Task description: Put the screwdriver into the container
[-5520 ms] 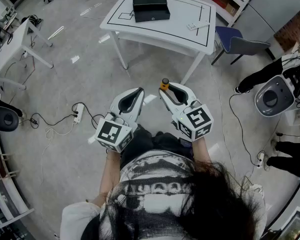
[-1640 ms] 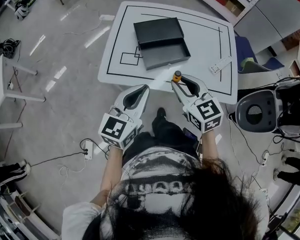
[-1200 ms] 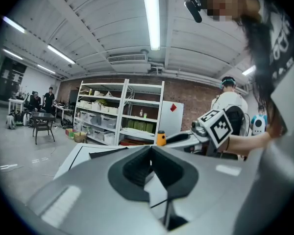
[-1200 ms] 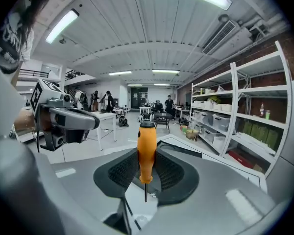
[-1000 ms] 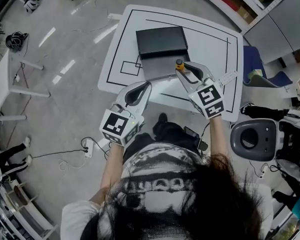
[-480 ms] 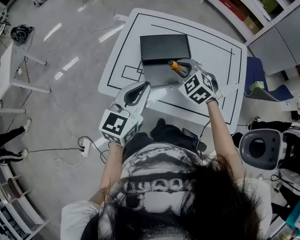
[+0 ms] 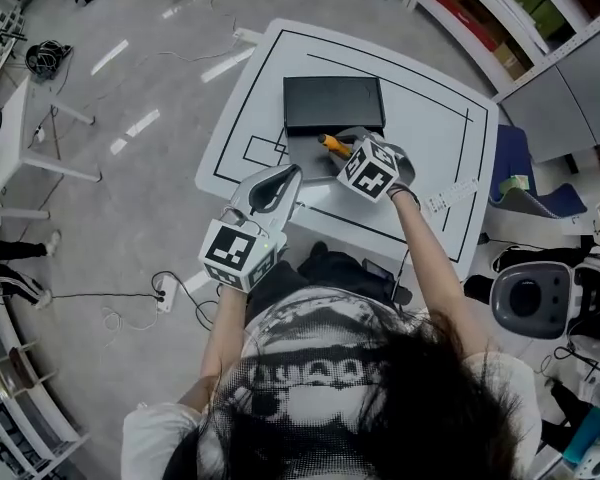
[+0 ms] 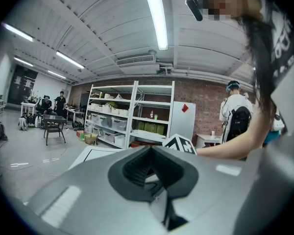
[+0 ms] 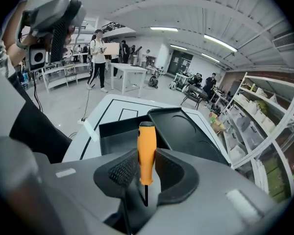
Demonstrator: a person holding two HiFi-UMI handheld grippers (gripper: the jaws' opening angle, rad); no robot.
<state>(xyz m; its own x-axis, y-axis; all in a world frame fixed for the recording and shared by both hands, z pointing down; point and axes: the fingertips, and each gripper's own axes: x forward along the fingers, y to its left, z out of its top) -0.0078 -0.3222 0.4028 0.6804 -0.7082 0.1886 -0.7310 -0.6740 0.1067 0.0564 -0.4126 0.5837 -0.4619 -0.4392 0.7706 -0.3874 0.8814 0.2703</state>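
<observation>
The right gripper (image 9: 146, 168), clamped on the screwdriver (image 9: 146, 148), hangs above the open container (image 9: 112, 129), the left gripper (image 7: 280, 178) closed on nothing; next, I'd say, lower and release.

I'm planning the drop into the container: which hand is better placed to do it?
Right. The right gripper holds the screwdriver, handle forward, over the open container. The left gripper holds nothing and sits back at the near edge of the table.
</observation>
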